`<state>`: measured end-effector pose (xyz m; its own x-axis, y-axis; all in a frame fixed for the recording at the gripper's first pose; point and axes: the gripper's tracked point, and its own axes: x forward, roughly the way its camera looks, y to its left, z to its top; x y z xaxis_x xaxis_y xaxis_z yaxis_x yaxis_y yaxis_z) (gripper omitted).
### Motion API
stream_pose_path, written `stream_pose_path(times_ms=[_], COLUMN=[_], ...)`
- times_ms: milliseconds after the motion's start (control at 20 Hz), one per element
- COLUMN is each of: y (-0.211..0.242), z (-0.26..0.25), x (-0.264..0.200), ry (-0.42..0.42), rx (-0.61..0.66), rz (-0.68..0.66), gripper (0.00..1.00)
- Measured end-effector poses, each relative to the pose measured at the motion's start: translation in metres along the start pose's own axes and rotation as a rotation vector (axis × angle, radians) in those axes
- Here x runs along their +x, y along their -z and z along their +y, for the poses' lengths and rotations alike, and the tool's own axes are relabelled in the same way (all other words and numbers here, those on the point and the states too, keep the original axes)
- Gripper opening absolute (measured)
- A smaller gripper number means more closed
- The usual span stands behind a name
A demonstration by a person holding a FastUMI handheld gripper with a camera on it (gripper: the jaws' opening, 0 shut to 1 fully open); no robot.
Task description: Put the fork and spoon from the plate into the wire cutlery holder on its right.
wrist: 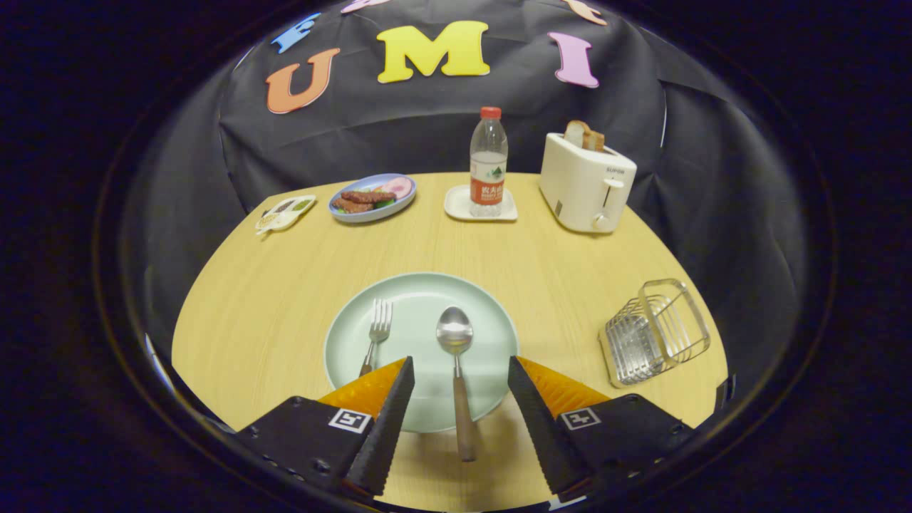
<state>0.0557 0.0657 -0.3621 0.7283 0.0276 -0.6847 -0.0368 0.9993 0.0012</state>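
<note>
Hand-held gripper (459, 370) agape; left finger hides fork (377, 335) handle.

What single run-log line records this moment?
hand-held gripper: open, spoon handle between fingers | fork: on plate | wire cutlery holder: empty | stage: pre-grasp

Round wooden table (285, 299) fills centre of frame. Far edge, left to right: small white divided dish (285, 213) with bits of food at upper left; blue plate (372, 197) with sausages, a ham slice and greens just right of it; clear water bottle (488, 163), red cap, standing upright on a white square coaster (456, 204) at top centre; cream toaster (586, 184) upper right with toast slices (584, 135) sticking out of its slot. Black cloth wall (399, 121) behind.
</note>
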Motion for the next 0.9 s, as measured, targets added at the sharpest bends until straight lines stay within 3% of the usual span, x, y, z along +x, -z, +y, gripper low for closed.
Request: stream_pose_path(times_ms=[200,350,450,500,550,650,750,800,900], y=[0.021,0.031,0.034,0.037,0.038,0.04,0.037,0.036,0.035], z=[0.005,0.003,-0.002,0.0,0.001,-0.002,-0.006,-0.006,-0.004], x=[0.018,0.026,0.03,0.029,0.03,0.03,0.028,0.026,0.014], ry=[-0.032,-0.032,-0.02,-0.038,-0.048,-0.055,-0.047,-0.052,-0.087], rx=[0.007,0.022,-0.003,-0.004,-0.001,0.005,-0.025,-0.041,-0.058], rz=[0.085,0.14,0.153,0.164,0.171,0.181,0.172,0.17,0.173], gripper=[0.59,0.55,0.35,0.28,0.3,0.1,0.12,0.05,0.05])
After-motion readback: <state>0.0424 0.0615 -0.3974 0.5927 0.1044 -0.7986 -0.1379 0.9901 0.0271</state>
